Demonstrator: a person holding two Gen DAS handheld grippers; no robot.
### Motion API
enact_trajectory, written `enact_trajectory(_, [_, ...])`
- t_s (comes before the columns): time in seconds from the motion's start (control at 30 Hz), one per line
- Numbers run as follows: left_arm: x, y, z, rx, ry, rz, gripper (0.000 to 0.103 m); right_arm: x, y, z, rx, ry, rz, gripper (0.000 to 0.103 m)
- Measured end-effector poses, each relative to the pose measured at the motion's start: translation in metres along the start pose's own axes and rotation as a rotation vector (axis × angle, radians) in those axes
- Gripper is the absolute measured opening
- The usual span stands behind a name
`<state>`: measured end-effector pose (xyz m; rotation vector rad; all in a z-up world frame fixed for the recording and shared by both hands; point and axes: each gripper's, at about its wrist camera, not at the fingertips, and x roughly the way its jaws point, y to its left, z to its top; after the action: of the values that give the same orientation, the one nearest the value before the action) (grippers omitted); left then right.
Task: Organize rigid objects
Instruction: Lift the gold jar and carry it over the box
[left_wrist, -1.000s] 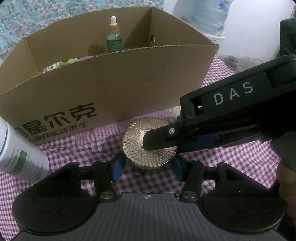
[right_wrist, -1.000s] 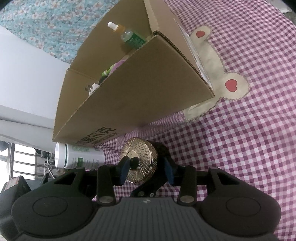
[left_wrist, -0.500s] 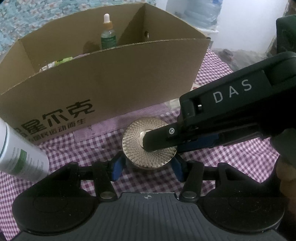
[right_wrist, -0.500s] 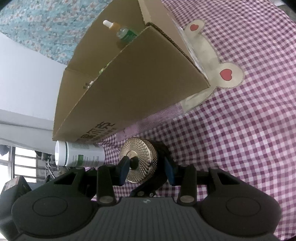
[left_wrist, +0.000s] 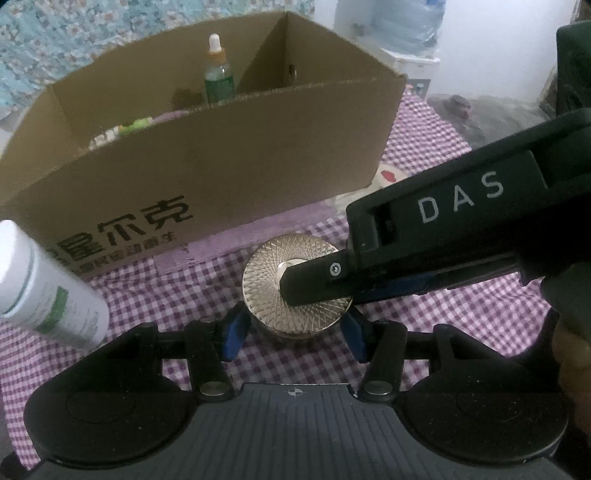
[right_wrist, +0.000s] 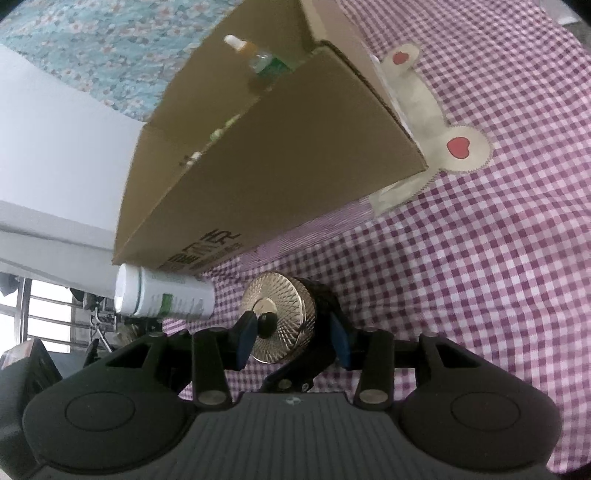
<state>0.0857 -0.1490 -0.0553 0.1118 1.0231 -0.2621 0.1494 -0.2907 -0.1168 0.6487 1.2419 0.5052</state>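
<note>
Gold-lidded jar (left_wrist: 295, 291) sits on the checked cloth (left_wrist: 461, 317) before the cardboard box (left_wrist: 221, 177), left tool (left_wrist: 293, 328) part-open about its body, right tool (right_wrist: 291, 332) pinching lid top and base, jaws just easing wider; lift level over the box wall.

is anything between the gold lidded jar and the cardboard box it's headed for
On the checked cloth, nothing visible lies between the gold lidded jar and the cardboard box. The box's near wall stands upright, so the jar must clear its rim. The white bottle lies off to the side. Both tools grip the jar.
</note>
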Motion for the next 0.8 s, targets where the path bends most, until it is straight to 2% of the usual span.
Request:
enact_trajectory(0.13, [-0.028,-0.002,0.003,-0.011,-0.047,0.012,0.053,-0.02,0.014,-0.005,-0.038,-0.024,0.02,0.047])
enact_trajectory(0.27, [-0.066,-0.005,0.02,-0.013,-0.135,0.04,0.053,-0.05,0.04,-0.004,-0.101,-0.074,0.045,0.047])
enact_trajectory(0.37, [-0.094,-0.009,0.033,-0.014,-0.21,0.065,0.053,-0.076,0.066,0.006,-0.165,-0.12,0.062,0.047])
enact_trajectory(0.5, [-0.106,-0.003,0.063,-0.04,-0.262,0.076,0.053,-0.096,0.098,0.031,-0.255,-0.165,0.066,0.047])
enact_trajectory(0.63, [-0.082,0.01,0.098,-0.096,-0.218,0.064,0.053,-0.091,0.115,0.068,-0.32,-0.146,0.027,0.047])
enact_trajectory(0.8, [-0.033,0.033,0.128,-0.193,-0.104,0.014,0.053,-0.057,0.116,0.12,-0.336,-0.042,-0.058,0.047])
